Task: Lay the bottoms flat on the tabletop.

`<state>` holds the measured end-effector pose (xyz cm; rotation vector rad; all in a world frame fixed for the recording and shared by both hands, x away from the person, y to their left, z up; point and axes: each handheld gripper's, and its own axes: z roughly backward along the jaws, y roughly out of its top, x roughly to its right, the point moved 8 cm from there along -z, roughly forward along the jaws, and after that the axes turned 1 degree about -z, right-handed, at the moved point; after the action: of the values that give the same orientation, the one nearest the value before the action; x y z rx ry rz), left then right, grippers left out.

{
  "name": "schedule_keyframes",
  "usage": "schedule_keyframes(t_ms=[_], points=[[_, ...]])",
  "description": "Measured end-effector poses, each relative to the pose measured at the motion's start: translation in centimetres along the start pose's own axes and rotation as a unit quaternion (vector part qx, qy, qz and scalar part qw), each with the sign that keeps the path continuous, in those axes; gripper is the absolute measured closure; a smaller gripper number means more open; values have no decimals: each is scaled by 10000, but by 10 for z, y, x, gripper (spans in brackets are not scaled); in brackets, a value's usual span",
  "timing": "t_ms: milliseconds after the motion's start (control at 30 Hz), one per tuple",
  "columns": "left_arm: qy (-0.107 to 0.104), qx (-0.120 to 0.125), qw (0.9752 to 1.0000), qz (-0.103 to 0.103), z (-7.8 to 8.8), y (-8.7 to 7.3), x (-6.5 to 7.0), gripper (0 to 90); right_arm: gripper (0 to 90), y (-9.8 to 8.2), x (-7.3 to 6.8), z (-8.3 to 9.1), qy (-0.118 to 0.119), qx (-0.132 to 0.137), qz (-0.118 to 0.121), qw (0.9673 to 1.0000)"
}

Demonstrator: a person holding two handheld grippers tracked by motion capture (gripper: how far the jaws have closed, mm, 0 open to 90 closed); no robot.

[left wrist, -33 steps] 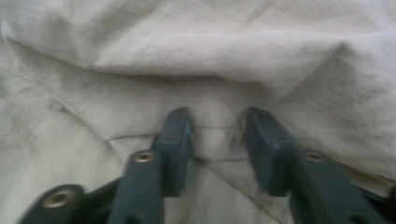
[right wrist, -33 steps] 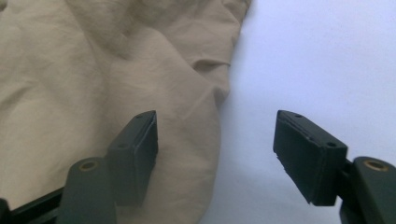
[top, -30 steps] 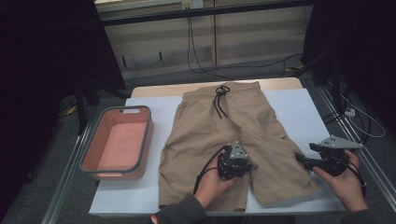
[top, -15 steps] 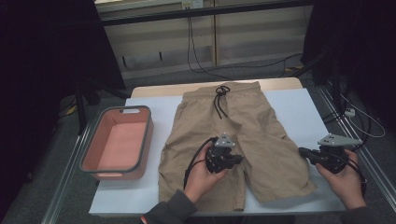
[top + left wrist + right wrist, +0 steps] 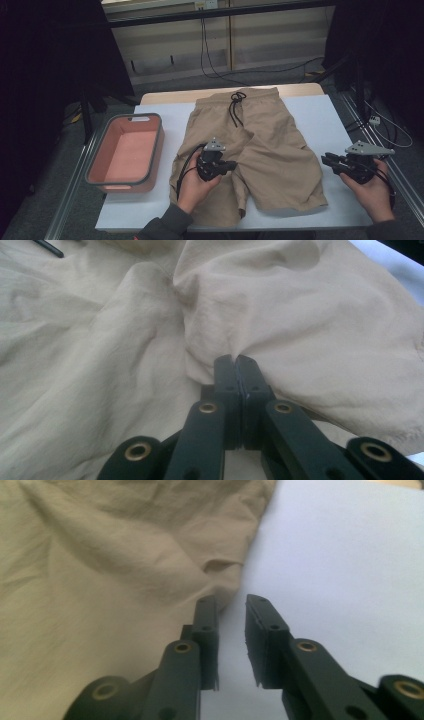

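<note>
At the table's left edge sits a pink bin (image 5: pixel 125 155), well apart from the work; beside it, tan shorts (image 5: pixel 270 150) lie flat on the white table (image 5: pixel 320 115), waistband away from the person, black drawstring (image 5: pixel 235 107) looped at the top. Over the shorts' left leg, the left gripper (image 5: pixel 227 166) has its jaws pressed together on a pinch of cloth near the inner hem, the fabric (image 5: pixel 280 315) bunching upward from the tips. At the shorts' right edge, the right gripper (image 5: pixel 327 161) has just been opening, its jaws a narrow gap apart with bare table between them, one tip just beside the hem (image 5: pixel 220 575)
</note>
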<state>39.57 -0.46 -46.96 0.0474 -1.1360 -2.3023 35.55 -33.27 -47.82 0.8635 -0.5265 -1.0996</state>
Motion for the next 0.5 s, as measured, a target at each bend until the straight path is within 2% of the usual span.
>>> schedule_keyframes(t_ms=[67,133,200,233,300,333,367,467,500], points=[[48,4,10000,-10,0,0,0,895,681,-5,0,0,-35,-114,-14,9999],[32,16,10000,8,0,0,0,895,613,-13,-5,-5,64,-307,-33,9995],[26,44,10000,-11,0,1,1,895,610,-20,-14,-12,232,-471,36,9986],[21,31,10000,-23,0,1,2,895,609,-22,-17,-16,220,-581,79,9980],[44,46,10000,0,0,1,2,895,706,-25,-25,-23,333,-736,159,9966],[51,35,10000,2,0,1,1,895,730,-23,-26,-25,345,-725,122,9967],[43,23,10000,6,0,1,1,895,823,-22,-27,-27,346,-745,106,9966],[60,25,10000,3,0,0,0,895,900,-20,-26,-28,401,-766,24,9963],[68,27,10000,16,0,0,-1,895,900,-18,-24,-27,386,-756,57,9964]])
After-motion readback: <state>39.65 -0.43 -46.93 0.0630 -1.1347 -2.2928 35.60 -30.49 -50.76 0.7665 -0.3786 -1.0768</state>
